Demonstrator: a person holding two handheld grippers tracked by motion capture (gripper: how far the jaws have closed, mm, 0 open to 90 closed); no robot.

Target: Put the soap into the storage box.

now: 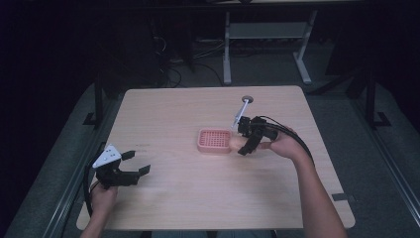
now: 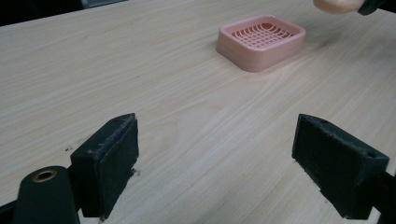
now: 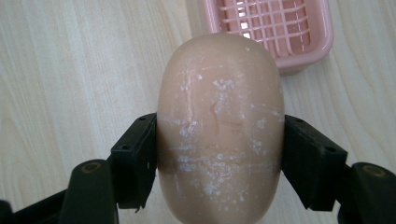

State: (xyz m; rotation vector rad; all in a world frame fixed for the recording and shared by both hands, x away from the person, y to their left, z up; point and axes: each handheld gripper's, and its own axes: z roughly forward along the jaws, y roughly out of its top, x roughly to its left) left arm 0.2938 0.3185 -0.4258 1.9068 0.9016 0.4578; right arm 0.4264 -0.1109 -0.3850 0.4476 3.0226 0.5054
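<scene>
My right gripper is clamped on a peach-coloured bar of soap, one black pad pressed against each long side. I hold the bar off the counter, just beside the near edge of the pink soap dish. In the high view the soap sits right at the dish's right-hand side, with the right gripper coming in from the right.

The soap's top face is scuffed with white flecks and streaks. There is a faint embossed mark near its middle, but I cannot read it. I see no label or lettering on the dish.

My left gripper rests low near the left front of the counter, jaws spread wide with nothing between them. From the left gripper view I look across bare wood grain at the dish, well apart from those pads, with the soap at the top edge.

The dish has a slotted grid floor and nothing lies in it. Farther back on the counter, beyond my right gripper, a thin pale stick-like item lies near a round grey grommet. Nothing stands between the soap and the dish.
</scene>
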